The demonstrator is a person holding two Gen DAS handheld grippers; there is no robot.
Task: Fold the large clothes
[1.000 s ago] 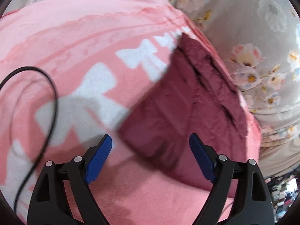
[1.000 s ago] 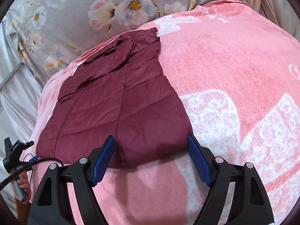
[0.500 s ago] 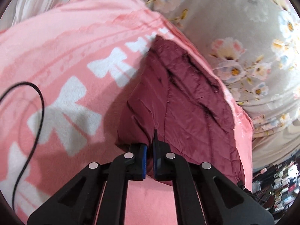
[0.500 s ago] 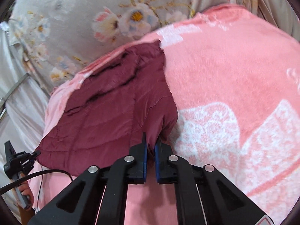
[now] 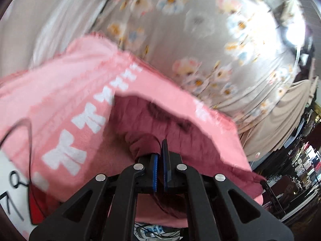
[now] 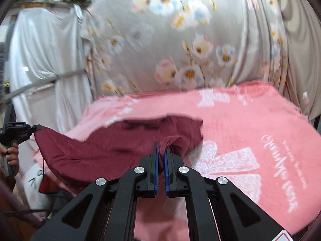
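A dark maroon quilted jacket [image 5: 140,120] lies on a pink blanket [image 5: 70,84], its near hem lifted off the surface. My left gripper [image 5: 159,150] is shut on one near corner of the jacket. My right gripper [image 6: 161,150] is shut on the other near corner, and the jacket [image 6: 112,146] stretches from it to the left, sagging between the two grips. The left gripper [image 6: 37,128] also shows at the far left of the right wrist view, pinching the jacket's corner. The far part of the jacket rests on the pink blanket [image 6: 250,124]. Both views are blurred.
A grey floral curtain [image 6: 180,50] hangs behind the bed, with white drapes [image 6: 44,60] to its left. A black cable [image 5: 30,140] trails over the blanket's left side. Cluttered shelves [image 5: 301,160] stand at the right edge.
Both grippers, open a second ago, closed on the jacket's near hem and have now lifted it up off the blanket, tilting both views toward the curtain.
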